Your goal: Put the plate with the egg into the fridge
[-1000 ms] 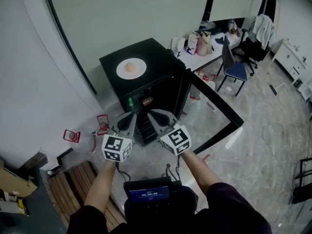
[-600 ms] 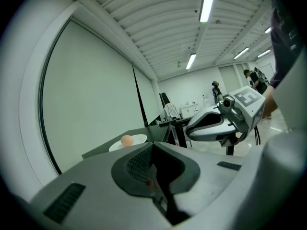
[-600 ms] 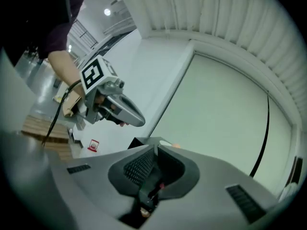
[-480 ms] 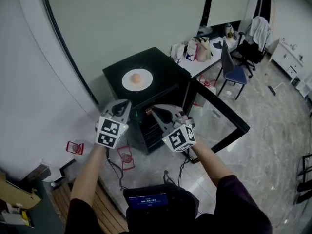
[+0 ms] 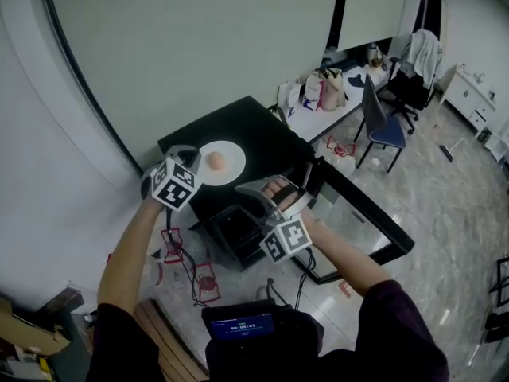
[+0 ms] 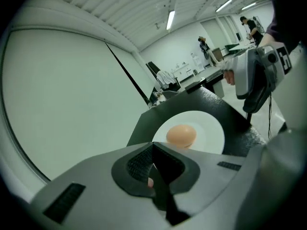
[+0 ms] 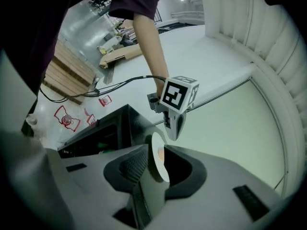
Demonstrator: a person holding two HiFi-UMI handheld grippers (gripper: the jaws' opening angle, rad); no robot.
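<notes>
A white plate (image 5: pixel 229 165) with a tan egg (image 5: pixel 215 161) lies on top of the black fridge (image 5: pixel 266 138). My left gripper (image 5: pixel 191 156) hovers at the plate's left rim; in its own view its jaws (image 6: pixel 153 150) meet at the tips, shut on nothing, with the egg (image 6: pixel 181 135) and plate (image 6: pixel 211 128) just beyond. My right gripper (image 5: pixel 264 191) is at the fridge's front edge, short of the plate. Its jaws (image 7: pixel 153 152) are opening, and the plate (image 7: pixel 157 166) shows edge-on through the gap, untouched by the pads.
The fridge's glass door (image 5: pixel 362 213) stands open to the right, over the marble floor. Red-marked items and cables (image 5: pixel 203 277) lie on the floor in front. A white wall is close on the left. A table with bags (image 5: pixel 326 86) and a blue chair (image 5: pixel 382 118) stand behind.
Both grippers have risen from in front of the fridge to its top. The left one swung to the plate's left rim. The right jaws have parted.
</notes>
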